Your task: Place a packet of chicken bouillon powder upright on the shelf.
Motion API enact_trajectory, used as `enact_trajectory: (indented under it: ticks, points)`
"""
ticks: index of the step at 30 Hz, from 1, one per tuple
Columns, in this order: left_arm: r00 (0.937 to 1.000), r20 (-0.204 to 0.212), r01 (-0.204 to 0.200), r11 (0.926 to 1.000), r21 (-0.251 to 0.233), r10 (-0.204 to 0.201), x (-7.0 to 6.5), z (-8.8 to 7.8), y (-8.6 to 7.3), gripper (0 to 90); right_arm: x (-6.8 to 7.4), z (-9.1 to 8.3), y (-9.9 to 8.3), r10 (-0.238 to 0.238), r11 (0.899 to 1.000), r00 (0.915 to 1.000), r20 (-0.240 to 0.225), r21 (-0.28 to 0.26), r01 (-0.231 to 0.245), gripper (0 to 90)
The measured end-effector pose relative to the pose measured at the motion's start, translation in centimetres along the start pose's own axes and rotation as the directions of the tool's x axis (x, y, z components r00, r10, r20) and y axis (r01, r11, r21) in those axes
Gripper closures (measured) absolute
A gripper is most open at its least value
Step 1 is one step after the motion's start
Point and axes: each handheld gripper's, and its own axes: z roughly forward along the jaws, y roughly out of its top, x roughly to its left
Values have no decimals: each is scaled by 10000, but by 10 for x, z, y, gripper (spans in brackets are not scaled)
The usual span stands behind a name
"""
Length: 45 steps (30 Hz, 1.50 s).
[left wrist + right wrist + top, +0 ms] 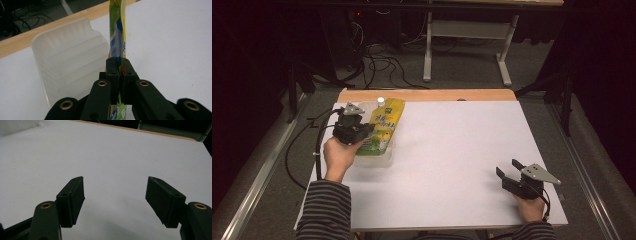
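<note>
A yellow-green spouted pouch [386, 125] with a white cap lies over a clear plastic tray [377, 159] at the table's left. My left gripper [366, 131] is shut on the pouch's lower part. In the left gripper view the pouch [118, 32] stands edge-on, pinched between the jaws, with the ribbed tray [67, 62] to its left. My right gripper [507, 168] rests near the front right corner of the white table [452, 150], open, with nothing between its fingers [72, 200].
The white tabletop has a wooden strip [427, 95] along its far edge. Beyond it on the floor are cables [382, 62] and a desk frame [467, 35]. A striped sleeve [324, 210] enters at the bottom left.
</note>
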Motion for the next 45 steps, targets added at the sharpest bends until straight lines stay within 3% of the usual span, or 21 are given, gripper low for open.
enact_trajectory:
  ticks: [5, 10, 11, 12, 14, 17, 18, 24, 26, 31, 37, 40, 45]
  points:
    - [9999, -122, 53, 9986, 523, -46, 1, 3, 1, 863, 1, 0, 0, 4, 10000, 10000, 2, 53, -4, 319]
    - [9997, -193, -142, 9989, 441, 151, -1, 1, 1, 897, 1, 0, 0, 32, 10000, 10000, 2, 65, -32, 320]
    - [9997, 189, -142, 9995, 288, 136, -2, 1, 1, 898, 1, 1, 0, -12, 9999, 10000, 23, 123, 12, 320]
    - [9995, 232, -196, 9997, 174, 192, -2, 0, 0, 899, 1, 1, 0, -52, 9999, 10000, 29, 122, 51, 320]
    - [9995, 176, -273, 9996, 87, 271, -3, 0, 0, 899, 1, 1, 0, -50, 9999, 10000, 37, 130, 49, 321]
    - [9994, 256, -208, 9980, -598, 224, 0, 0, -2, 900, 1, 3, 1, -114, 9995, 9999, 31, 292, 113, 321]
    - [9994, 256, -208, 9980, -598, 224, 0, 0, -2, 900, 2, 3, 1, -99, 9993, 9999, 55, 362, 97, 319]
    - [9982, -102, -593, 9895, -1317, 585, -5, 5, -11, 900, 0, 2, 1, -22, 9998, 10000, 26, 204, 21, 320]
    - [9987, 75, -487, 9890, -1395, 502, -2, 5, -15, 900, 1, 2, 1, -138, 9996, 9999, 10, 265, 137, 320]
    - [9992, 292, -248, 9924, -1208, 285, 3, 4, -25, 895, 1, 2, 1, -133, 9996, 9999, 29, 258, 132, 320]
    - [9990, 224, -358, 9964, -764, 376, 0, 1, -23, 886, 2, 2, 1, -150, 9995, 9999, 55, 270, 148, 321]
    - [9994, 312, -102, 9993, -372, 114, 3, -1, -24, 881, 2, 2, 1, -145, 9995, 9999, 65, 273, 143, 321]
    - [9995, 317, -29, 9999, 99, 26, 5, -4, -27, 881, 3, 3, 1, -176, 9994, 9998, 32, 293, 175, 321]
